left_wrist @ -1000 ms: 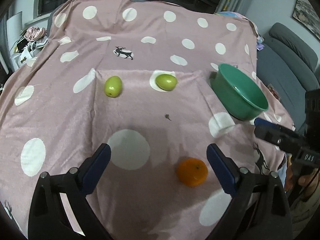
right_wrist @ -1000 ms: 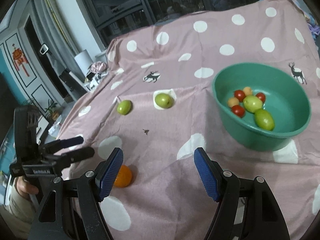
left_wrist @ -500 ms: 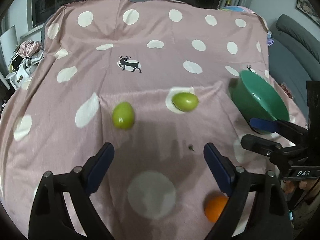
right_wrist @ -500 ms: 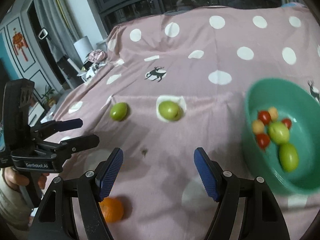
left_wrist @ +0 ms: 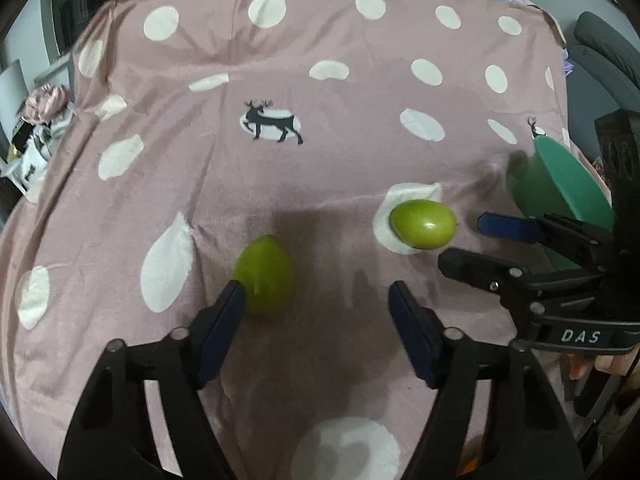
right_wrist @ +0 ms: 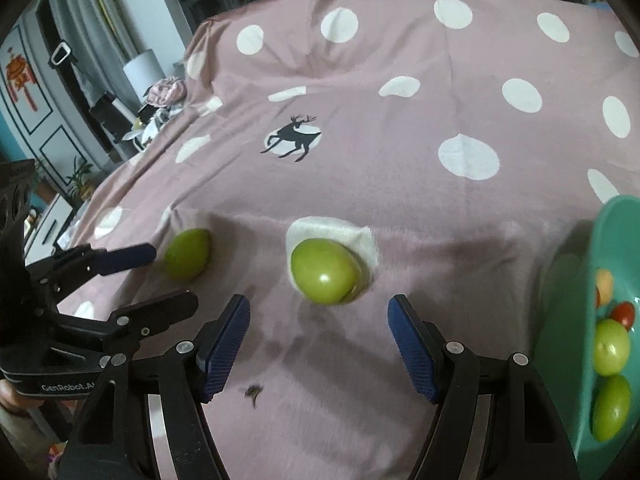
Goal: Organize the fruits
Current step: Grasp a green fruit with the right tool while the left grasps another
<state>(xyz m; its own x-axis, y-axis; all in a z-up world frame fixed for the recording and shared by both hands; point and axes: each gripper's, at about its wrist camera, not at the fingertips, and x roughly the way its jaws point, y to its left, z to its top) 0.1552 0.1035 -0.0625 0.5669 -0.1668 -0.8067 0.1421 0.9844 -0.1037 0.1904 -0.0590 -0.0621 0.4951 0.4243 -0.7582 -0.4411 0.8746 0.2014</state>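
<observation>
my left gripper (left_wrist: 316, 300) has just been closing, jaws apart, nothing gripped; right gripper (right_wrist: 318, 318) apart. risk: left pad nudges the left green fruit (left_wrist: 264, 276), which rolls away.

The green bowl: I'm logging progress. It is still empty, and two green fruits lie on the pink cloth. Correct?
Not quite. The green bowl is not empty: the right wrist view shows green and small red fruits inside. Two green fruits, one nearer it and one farther, do lie on the pink cloth.
</observation>
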